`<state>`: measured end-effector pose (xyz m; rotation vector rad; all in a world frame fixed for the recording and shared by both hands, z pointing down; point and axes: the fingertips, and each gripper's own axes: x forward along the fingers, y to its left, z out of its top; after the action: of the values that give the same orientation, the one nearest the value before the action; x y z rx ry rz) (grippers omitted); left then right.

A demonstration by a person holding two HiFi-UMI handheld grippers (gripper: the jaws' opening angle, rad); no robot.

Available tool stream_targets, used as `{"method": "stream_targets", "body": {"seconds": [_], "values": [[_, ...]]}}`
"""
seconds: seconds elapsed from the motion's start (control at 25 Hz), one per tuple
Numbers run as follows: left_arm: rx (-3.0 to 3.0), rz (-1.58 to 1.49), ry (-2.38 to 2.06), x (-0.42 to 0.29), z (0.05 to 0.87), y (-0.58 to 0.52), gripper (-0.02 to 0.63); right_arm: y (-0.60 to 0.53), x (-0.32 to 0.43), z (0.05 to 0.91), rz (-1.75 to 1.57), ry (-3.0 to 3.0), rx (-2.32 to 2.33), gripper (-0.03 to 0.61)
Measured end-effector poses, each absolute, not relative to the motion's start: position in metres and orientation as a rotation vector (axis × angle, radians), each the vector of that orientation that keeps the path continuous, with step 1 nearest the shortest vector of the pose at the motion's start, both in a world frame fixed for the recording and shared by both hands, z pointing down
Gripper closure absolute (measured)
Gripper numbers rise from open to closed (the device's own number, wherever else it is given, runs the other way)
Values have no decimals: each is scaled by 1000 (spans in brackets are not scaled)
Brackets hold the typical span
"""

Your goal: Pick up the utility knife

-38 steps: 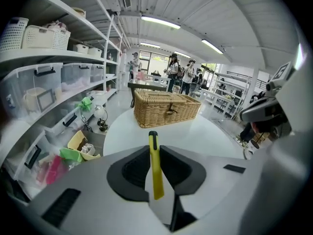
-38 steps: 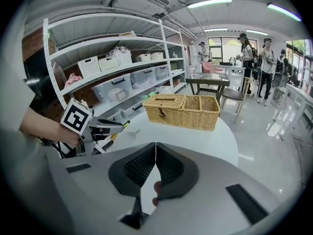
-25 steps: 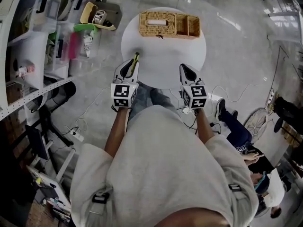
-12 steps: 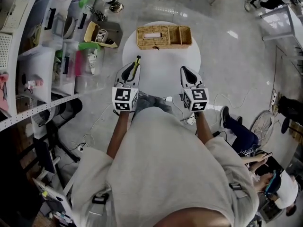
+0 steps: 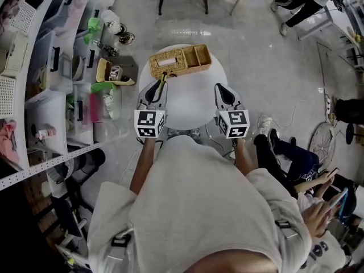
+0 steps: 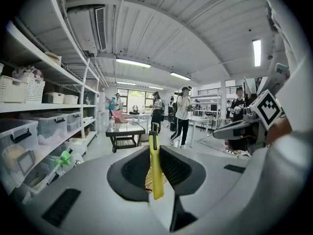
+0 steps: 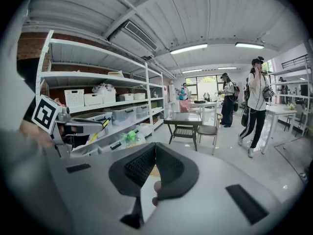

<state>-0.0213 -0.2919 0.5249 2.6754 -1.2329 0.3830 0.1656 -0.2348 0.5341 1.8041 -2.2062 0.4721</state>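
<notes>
Head view: your left gripper (image 5: 157,86) holds the yellow utility knife (image 5: 163,79) above the round table's (image 5: 187,102) left edge. Left gripper view: jaws clamp it, long axis running forward. Right gripper view: right gripper (image 7: 154,146) closed, empty.

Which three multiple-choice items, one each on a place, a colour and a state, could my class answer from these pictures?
1. Where is the wicker basket?
A. at the far edge of the round table
B. on the floor
C. on a shelf

2. What colour is the utility knife?
A. red
B. yellow
C. blue

3. How is the right gripper?
A. wide open
B. shut on the knife
C. shut, empty

Answers: 1A, it sits on the tabletop; 2B, its body is yellow; 3C, its jaws meet on nothing.
</notes>
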Motion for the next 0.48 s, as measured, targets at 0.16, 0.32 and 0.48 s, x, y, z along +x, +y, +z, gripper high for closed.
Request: {"method": "stream_targets", "body": {"seconds": [0.16,0.32,0.48], "values": [[2720,351,-1221,-9,510,-300,543,-237,183,519,429,-2192,1875,548],[2751,321,-1223,-4,497,-309,543,-243,192,506,392,-2191,1926,548],[2752,312,-1222,-7,491,-309,543,-245,188,496,387,-2194,1936,548]]}}
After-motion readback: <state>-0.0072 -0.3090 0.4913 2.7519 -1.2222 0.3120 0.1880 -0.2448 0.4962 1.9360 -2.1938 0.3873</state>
